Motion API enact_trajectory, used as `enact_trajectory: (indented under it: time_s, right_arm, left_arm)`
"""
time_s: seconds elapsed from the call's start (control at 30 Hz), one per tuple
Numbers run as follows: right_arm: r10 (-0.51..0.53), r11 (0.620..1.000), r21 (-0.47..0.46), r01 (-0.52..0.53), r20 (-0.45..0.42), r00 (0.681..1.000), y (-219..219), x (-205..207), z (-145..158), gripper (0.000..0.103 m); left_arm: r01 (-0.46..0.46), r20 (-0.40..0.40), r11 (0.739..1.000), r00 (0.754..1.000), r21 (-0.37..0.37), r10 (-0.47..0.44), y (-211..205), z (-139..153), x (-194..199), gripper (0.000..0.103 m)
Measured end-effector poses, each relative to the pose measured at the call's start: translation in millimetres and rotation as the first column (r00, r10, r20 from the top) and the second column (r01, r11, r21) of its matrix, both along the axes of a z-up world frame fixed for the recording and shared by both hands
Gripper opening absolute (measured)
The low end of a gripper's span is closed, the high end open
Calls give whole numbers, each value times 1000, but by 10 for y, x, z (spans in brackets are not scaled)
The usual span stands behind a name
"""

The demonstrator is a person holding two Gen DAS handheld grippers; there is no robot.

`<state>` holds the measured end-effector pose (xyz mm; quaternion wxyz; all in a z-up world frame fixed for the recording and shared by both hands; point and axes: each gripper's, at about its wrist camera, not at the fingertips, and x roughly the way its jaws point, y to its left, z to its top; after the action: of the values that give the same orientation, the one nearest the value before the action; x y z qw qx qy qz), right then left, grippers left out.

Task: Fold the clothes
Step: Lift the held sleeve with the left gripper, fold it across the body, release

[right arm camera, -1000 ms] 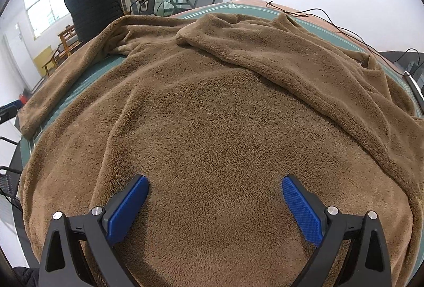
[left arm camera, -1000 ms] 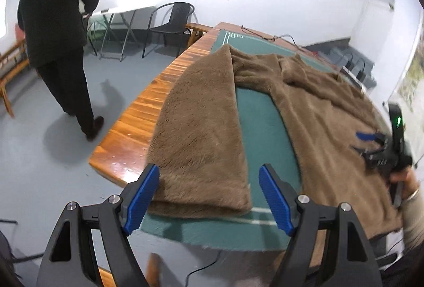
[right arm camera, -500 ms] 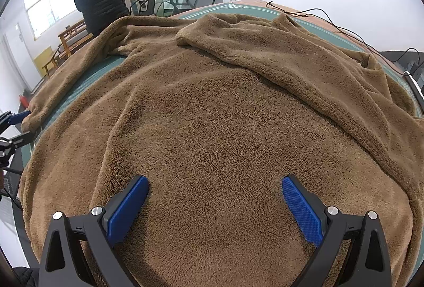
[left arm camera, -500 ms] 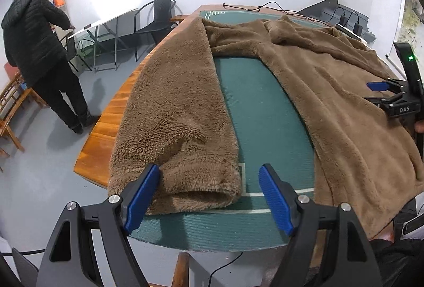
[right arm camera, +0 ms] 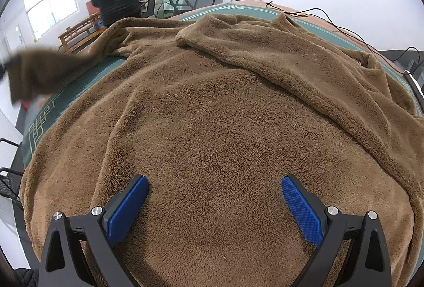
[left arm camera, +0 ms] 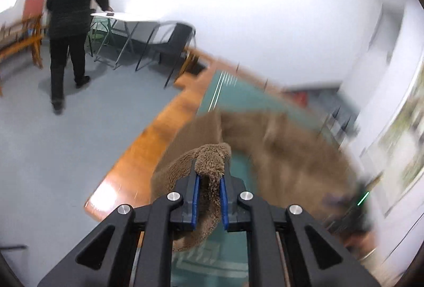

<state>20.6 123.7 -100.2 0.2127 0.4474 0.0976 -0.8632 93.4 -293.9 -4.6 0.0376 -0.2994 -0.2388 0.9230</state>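
Note:
A brown fleece garment [right arm camera: 225,114] lies spread over the green table mat [right arm camera: 79,85]. My left gripper [left arm camera: 209,182] is shut on the cuff end of its left sleeve [left arm camera: 209,157], which bunches up between the blue pads and hangs below them, lifted off the table. In the right wrist view that raised sleeve [right arm camera: 34,69] shows blurred at the far left. My right gripper [right arm camera: 214,196] stands open just above the garment's body, its blue fingers [right arm camera: 129,202] apart with only flat fleece under them.
A person in a dark jacket [left arm camera: 74,11] stands at a white folding table [left arm camera: 132,19] beyond the wooden table edge [left arm camera: 148,138]. A black chair [left arm camera: 175,37] and wooden benches [right arm camera: 79,29] stand nearby. Black cables [right arm camera: 331,24] run along the table's far right.
My left gripper went from open around the sleeve cuff to shut on it, then rose and rolled, lifting the sleeve off the mat. The right gripper stayed still. The person moved to the folding table.

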Motion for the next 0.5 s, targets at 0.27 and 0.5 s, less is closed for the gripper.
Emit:
enact_trajectory:
  time_s: [0.27, 0.5]
  right_arm:
    - [-1, 1000, -15, 1, 1, 1000, 22, -8, 6, 102]
    - [-8, 998, -59, 8, 4, 1000, 71, -19, 32, 102]
  left_arm:
    - [-118, -63, 932, 987, 344, 149, -858, 653, -336, 14]
    - [-74, -79, 937, 991, 340, 107, -542, 928, -682, 14]
